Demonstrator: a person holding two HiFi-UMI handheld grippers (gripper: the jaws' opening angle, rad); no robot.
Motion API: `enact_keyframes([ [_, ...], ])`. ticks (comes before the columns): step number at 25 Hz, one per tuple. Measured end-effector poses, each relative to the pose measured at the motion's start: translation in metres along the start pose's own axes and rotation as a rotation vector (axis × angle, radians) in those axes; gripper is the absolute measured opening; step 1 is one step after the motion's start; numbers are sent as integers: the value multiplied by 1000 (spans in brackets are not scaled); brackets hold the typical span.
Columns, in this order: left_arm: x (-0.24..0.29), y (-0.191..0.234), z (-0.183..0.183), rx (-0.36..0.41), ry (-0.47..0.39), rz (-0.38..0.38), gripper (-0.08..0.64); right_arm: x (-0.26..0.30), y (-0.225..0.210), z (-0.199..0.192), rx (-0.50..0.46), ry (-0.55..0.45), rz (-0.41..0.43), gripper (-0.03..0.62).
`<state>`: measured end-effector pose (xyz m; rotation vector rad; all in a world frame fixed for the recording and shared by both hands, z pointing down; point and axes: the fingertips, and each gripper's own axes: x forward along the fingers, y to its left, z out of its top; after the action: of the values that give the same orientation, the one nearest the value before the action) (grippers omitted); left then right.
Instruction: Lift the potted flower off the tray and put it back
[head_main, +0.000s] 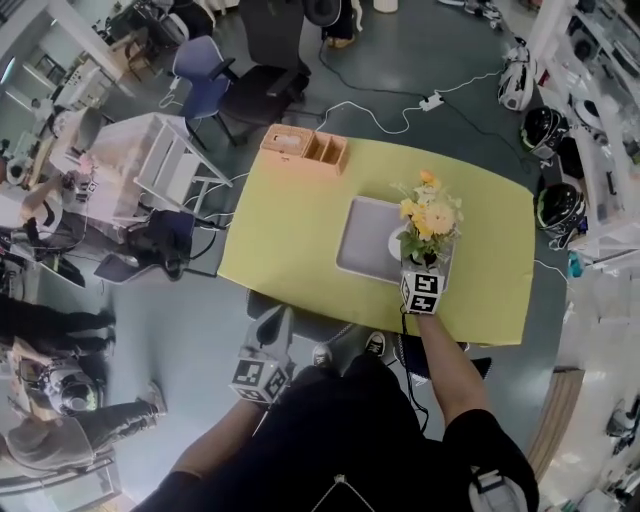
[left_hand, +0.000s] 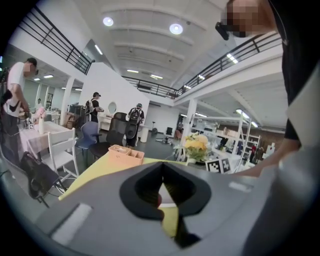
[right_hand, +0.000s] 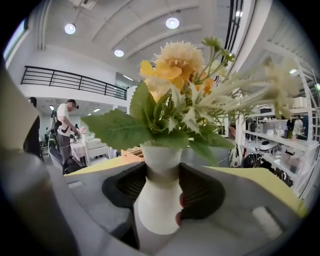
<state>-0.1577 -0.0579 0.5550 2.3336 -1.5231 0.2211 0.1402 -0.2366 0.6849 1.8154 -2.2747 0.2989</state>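
The right gripper (right_hand: 160, 174) squeezes the thin neck of the potted flower (right_hand: 156, 212), maybe just above the tray (head_main: 362, 240). The pot looks light, smooth and easy to break. The left gripper (left_hand: 161, 189) is closed and empty.

- A yellow tabletop (head_main: 300, 230) stands on a dull grey floor (head_main: 420, 50), with an orange compartment box (head_main: 305, 147) at its far edge.
- A blue chair (head_main: 200, 65) and a black chair (head_main: 265, 95) sit beyond it, and a white chair (head_main: 170, 165) stands to the left.
- Shelving (head_main: 590, 120) on the right side carries helmets (head_main: 545, 128).
- Round ceiling lights (left_hand: 175, 28) shine overhead, near a dark-railed balcony (left_hand: 55, 40).
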Motion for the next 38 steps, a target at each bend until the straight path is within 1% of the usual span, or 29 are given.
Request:
enact_keyframes([
  [8, -3, -4, 17, -4, -36, -85, 8, -51, 20, 42, -21, -21, 19, 207],
  [13, -6, -14, 22, -2, -43, -154, 8, -92, 43, 64, -13, -21, 23, 207],
  [21, -9, -24, 23, -11, -41, -262, 8, -153, 85, 97, 0, -58, 20, 207],
  [25, -11, -31, 23, -9, -42, -309, 8, -180, 93, 105, 20, -69, -3, 208],
  [30, -12, -40, 24, -15, -45, -359, 8, -210, 97, 107, 29, -46, -40, 207],
  [33, -11, -44, 23, -17, -36, -382, 8, -225, 100, 110, 33, -47, -57, 209],
  [38, -10, -56, 24, 1, -38, -415, 8, -246, 104, 113, 32, -61, -73, 209],
])
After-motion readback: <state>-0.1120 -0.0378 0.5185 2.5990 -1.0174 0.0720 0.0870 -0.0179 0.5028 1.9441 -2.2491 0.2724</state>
